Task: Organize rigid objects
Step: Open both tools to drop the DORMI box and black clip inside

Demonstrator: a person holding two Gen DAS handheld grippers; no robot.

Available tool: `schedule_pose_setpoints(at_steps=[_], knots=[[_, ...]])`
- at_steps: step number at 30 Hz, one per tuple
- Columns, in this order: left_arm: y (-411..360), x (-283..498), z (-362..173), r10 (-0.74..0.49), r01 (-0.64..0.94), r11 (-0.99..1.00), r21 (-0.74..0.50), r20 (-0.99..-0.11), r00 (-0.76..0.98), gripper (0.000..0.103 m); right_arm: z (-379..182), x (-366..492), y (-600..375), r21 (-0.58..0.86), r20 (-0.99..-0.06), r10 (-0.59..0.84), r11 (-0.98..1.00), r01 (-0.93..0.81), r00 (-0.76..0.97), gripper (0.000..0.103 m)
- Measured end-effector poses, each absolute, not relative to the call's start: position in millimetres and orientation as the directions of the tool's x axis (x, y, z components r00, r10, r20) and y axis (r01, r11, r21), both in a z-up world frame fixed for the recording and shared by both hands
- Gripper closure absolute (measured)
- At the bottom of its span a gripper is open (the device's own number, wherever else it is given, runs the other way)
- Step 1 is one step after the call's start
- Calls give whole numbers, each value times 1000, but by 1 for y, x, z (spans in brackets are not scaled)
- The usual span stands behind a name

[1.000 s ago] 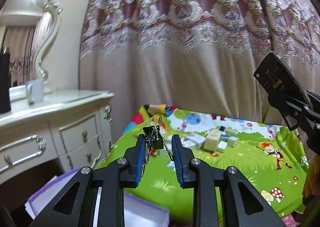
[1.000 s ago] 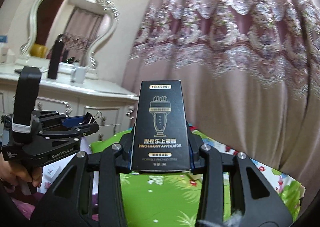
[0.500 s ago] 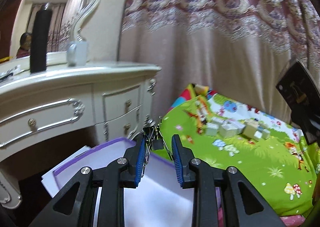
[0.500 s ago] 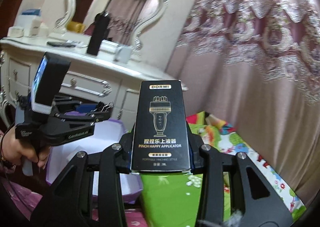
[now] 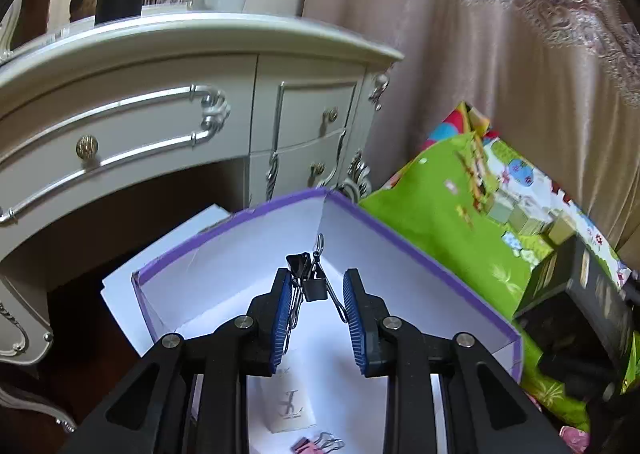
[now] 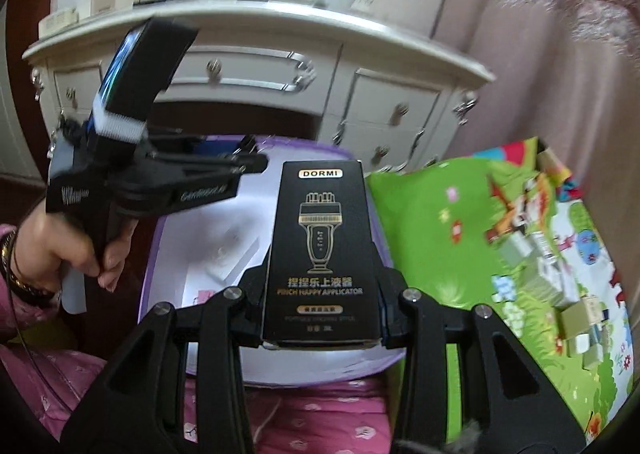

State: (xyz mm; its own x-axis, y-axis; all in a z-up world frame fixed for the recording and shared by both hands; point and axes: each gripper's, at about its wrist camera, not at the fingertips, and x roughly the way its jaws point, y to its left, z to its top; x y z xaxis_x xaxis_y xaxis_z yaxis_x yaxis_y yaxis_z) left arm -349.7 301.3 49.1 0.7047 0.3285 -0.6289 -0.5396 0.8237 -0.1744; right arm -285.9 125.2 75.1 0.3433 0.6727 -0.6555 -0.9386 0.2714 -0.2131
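Observation:
My left gripper is shut on a bunch of black binder clips and holds them above the open purple-rimmed white box. My right gripper is shut on a tall black DORMI applicator box, held upright over the near right side of the same purple box. The left gripper also shows in the right wrist view, over the box's far side. The black box shows in the left wrist view at the right.
A white card and pink clips lie in the box. A white dresser stands behind. A green play mat with several small blocks lies to the right. Curtains hang behind.
Both grippers have swung left and down from the play mat to above the purple box, each still holding its object.

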Motion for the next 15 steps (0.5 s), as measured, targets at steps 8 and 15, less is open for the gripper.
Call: schedule_pose_setpoints(at_steps=[8, 15], knots=[[313, -343, 46, 375, -609, 782, -135, -678, 632, 4, 64, -291, 131, -160, -674, 687, 225, -961, 273, 35], [293, -334, 63, 371, -578, 806, -131, -648, 665, 0, 85, -268, 91, -139, -585, 718, 369, -919, 376, 13]])
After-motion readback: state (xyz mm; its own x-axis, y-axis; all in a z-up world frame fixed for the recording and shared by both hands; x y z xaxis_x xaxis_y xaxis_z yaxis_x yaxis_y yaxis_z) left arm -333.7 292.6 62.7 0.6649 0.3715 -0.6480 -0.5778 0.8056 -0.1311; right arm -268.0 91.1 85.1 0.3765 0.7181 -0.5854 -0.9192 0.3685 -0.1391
